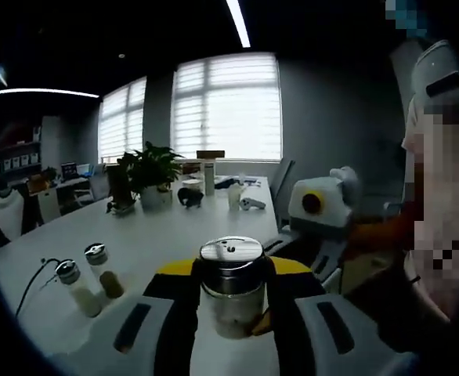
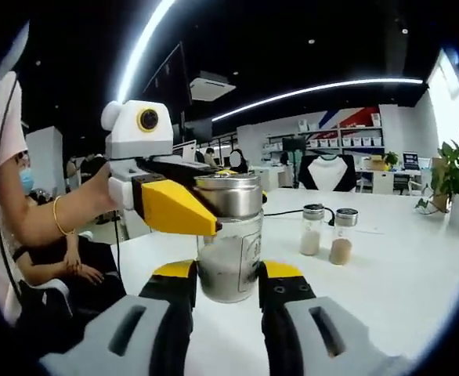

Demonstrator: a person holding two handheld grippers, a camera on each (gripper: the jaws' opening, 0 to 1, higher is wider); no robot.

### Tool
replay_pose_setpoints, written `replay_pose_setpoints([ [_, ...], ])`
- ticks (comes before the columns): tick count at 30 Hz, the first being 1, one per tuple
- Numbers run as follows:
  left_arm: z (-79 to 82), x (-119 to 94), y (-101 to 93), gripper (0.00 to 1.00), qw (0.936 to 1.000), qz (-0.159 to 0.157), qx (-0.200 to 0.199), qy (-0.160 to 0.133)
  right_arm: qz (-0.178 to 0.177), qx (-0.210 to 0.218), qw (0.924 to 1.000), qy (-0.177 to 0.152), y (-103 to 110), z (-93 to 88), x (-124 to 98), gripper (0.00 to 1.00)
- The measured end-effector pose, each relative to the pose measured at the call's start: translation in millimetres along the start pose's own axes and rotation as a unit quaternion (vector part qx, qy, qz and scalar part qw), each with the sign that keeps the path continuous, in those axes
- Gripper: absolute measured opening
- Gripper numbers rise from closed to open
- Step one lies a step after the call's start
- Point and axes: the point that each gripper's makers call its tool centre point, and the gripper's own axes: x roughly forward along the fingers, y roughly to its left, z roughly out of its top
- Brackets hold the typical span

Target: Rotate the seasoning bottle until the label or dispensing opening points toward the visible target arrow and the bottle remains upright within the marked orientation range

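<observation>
The seasoning bottle is a clear glass jar with a shiny metal lid, standing upright on the white table. In the left gripper view my left gripper has its black, yellow-tipped jaws closed against both sides of the jar. In the right gripper view the seasoning bottle holds pale powder. My right gripper presses its jaws on the jar's lower body. The left gripper comes in from the left and clamps just under the lid. The right gripper's body shows to the right of the jar.
Two small shakers stand left of the jar, seen as shakers in the right gripper view. A black cable lies near them. A potted plant and desk clutter sit further back. A person's arm holds the left gripper.
</observation>
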Motion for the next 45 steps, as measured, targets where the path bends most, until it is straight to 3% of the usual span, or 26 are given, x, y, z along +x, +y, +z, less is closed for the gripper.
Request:
replay_pose_setpoints([
  [4, -1.2, 3.4, 3.9, 0.35, 0.9988, 0.033, 0.036, 0.008, -0.034, 0.003, 0.9994, 0.003, -6.2, -0.4, 1.6, 0.28],
  [7, -1.0, 5.5, 4.3, 0.35, 0.9985, 0.043, 0.035, 0.008, -0.050, -0.002, 0.9987, 0.011, -9.0, 0.0, 2.5, 0.28],
  [15, 6.1, 6.1, 13.7, 0.36, 0.9967, 0.077, -0.009, -0.024, -0.080, 0.007, 0.9967, 0.007, -15.0, 4.2, 0.2, 0.28],
  [18, 7.3, 7.0, 20.7, 0.36, 0.9911, 0.112, -0.055, -0.044, -0.093, 0.014, 0.9955, 0.005, -16.4, 3.8, 0.5, 0.28],
  [22, 5.5, 9.1, 23.3, 0.37, 0.9860, 0.147, -0.060, -0.051, -0.112, 0.005, 0.9937, 0.009, -17.8, 3.0, 1.3, 0.28],
  [26, 6.3, 10.4, 24.6, 0.37, 0.9838, 0.156, -0.068, -0.057, -0.113, 0.018, 0.9935, 0.001, -18.1, 3.6, 1.3, 0.28],
  [33, 1.0, 7.5, 36.0, 0.38, 0.9670, 0.236, -0.077, -0.056, -0.128, 0.014, 0.9916, 0.001, -15.9, 3.5, 3.8, 0.28],
  [34, 3.1, 5.4, 39.2, 0.39, 0.9584, 0.255, -0.104, -0.075, -0.130, 0.012, 0.9914, -0.001, -15.0, 3.8, 4.9, 0.28],
  [35, 5.6, 4.9, 39.4, 0.39, 0.9563, 0.260, -0.105, -0.085, -0.132, 0.012, 0.9911, -0.003, -15.0, 4.5, 5.2, 0.28],
  [37, 6.1, 5.1, 38.3, 0.39, 0.9551, 0.272, -0.087, -0.080, -0.137, 0.011, 0.9905, -0.007, -15.5, 6.4, 5.4, 0.28],
  [43, 5.7, -1.8, 45.4, 0.40, 0.9360, 0.331, -0.085, -0.085, -0.135, 0.016, 0.9906, -0.013, -11.4, 9.0, 8.4, 0.28],
  [45, 4.6, -2.9, 46.3, 0.40, 0.9323, 0.342, -0.084, -0.084, -0.136, 0.014, 0.9906, -0.012, -9.9, 9.0, 9.5, 0.28],
])
